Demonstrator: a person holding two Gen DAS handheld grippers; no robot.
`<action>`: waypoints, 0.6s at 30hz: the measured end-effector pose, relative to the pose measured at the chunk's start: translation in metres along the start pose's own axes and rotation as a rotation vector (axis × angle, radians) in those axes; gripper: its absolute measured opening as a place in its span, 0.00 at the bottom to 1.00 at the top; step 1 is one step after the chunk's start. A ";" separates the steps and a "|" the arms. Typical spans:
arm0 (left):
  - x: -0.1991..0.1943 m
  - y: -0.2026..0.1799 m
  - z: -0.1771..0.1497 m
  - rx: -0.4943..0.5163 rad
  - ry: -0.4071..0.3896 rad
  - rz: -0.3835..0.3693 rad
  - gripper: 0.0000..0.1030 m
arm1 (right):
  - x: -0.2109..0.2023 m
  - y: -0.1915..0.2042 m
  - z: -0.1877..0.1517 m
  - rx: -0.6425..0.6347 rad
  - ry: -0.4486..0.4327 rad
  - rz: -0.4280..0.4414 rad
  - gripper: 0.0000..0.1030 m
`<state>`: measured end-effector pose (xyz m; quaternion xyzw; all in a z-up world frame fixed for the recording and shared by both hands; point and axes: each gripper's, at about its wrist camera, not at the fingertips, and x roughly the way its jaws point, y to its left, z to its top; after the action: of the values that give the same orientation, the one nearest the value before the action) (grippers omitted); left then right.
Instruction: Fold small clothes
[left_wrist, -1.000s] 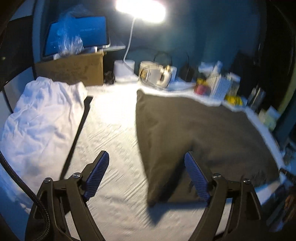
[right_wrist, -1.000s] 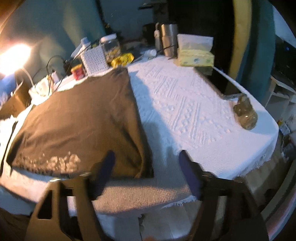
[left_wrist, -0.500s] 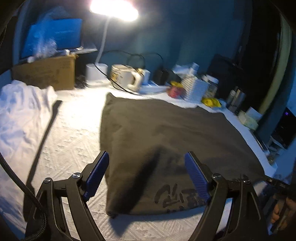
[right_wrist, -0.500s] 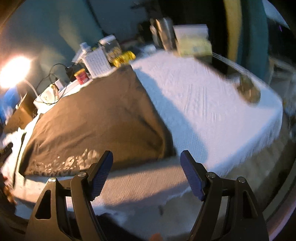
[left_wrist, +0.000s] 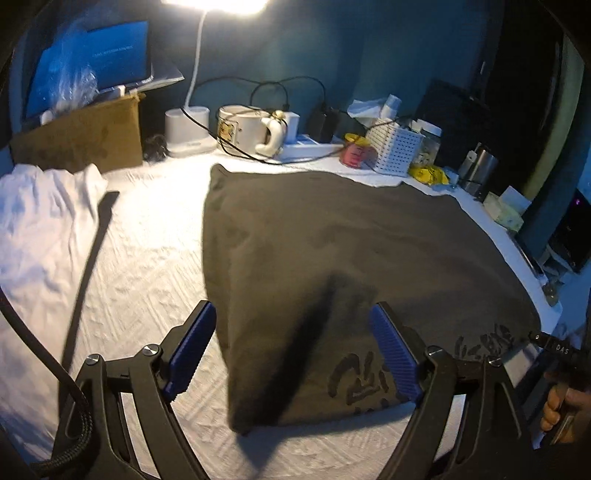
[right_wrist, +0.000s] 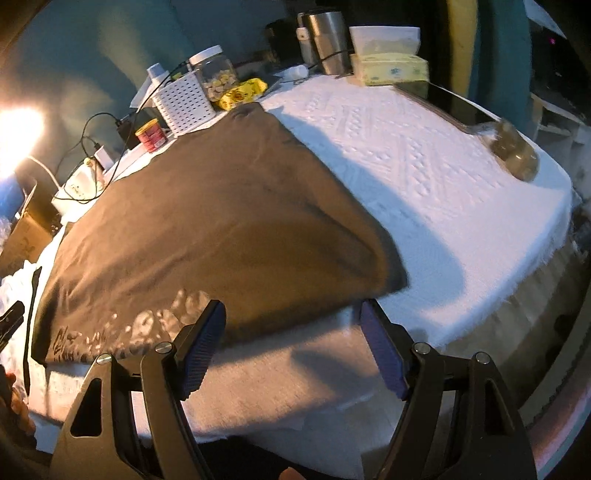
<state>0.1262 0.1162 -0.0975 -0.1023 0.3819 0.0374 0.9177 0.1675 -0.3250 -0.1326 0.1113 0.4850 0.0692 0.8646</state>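
Observation:
A dark brown garment (left_wrist: 332, 258) with a printed design near its front edge lies flat on the white textured tablecloth (left_wrist: 147, 266). My left gripper (left_wrist: 291, 350) hovers open above its near left corner, nothing between the blue pads. In the right wrist view the same garment (right_wrist: 207, 229) spreads to the left, and my right gripper (right_wrist: 291, 347) is open above its near right corner at the table's front edge. A crumpled white garment (left_wrist: 40, 229) lies at the far left.
Along the back stand a cardboard box (left_wrist: 85, 140), a lamp base (left_wrist: 188, 129), a white kettle (left_wrist: 247, 129), a white perforated basket (left_wrist: 395, 147), jars and a steel tumbler (right_wrist: 328, 37). A tissue box (right_wrist: 388, 66) and a brownish glass object (right_wrist: 517, 155) sit at the right.
Both grippers shifted along the near edge: the left one from beside the brown garment to over its near left corner, the right one a little right. Jaws stayed open.

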 end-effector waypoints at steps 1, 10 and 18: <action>0.000 0.002 0.003 -0.005 -0.007 -0.002 0.83 | 0.003 0.003 0.002 -0.006 0.000 0.009 0.76; 0.013 0.012 0.025 -0.012 -0.022 0.021 0.83 | 0.022 0.005 0.026 0.029 -0.031 0.055 0.76; 0.028 0.014 0.040 0.006 -0.025 0.020 0.83 | 0.045 0.014 0.052 0.045 -0.043 0.081 0.76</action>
<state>0.1714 0.1386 -0.0926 -0.0952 0.3714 0.0465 0.9224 0.2351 -0.3079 -0.1398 0.1516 0.4629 0.0909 0.8686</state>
